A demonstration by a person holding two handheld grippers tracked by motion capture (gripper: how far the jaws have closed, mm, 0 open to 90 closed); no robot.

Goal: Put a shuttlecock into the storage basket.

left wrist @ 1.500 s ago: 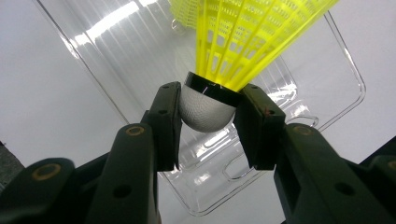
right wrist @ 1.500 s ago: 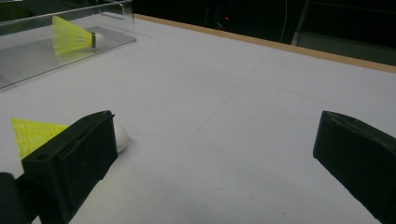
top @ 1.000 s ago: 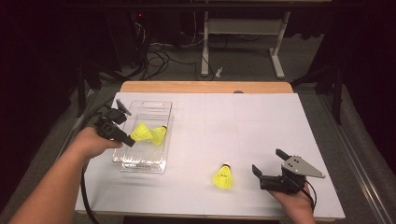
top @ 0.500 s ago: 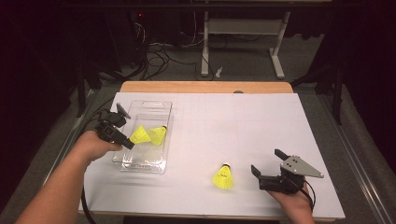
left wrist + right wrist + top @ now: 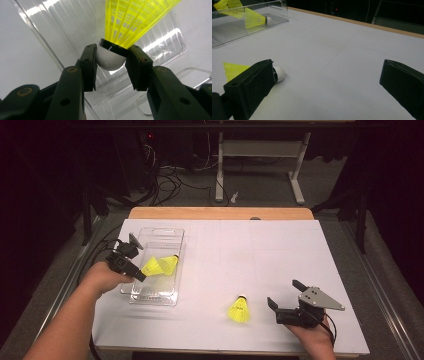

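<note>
Fingers (image 5: 87, 65) of left gripper (image 5: 111, 67) clamped on yellow shuttlecock's (image 5: 130, 22) white cork tip, over clear tray (image 5: 165, 292)

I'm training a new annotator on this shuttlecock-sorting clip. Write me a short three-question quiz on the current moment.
1. How many yellow shuttlecocks are over or in the clear plastic tray?
2. True or false: the left claw grips its shuttlecock by the white cork.
3. Is the right claw open or shut, and where is the loose shuttlecock in relation to it?

Key
1. Two: the held one and another shuttlecock beside it.
2. True; both pads press the cork.
3. Open, holding nothing; the shuttlecock lies on the white table just to its left in the high view.
</note>
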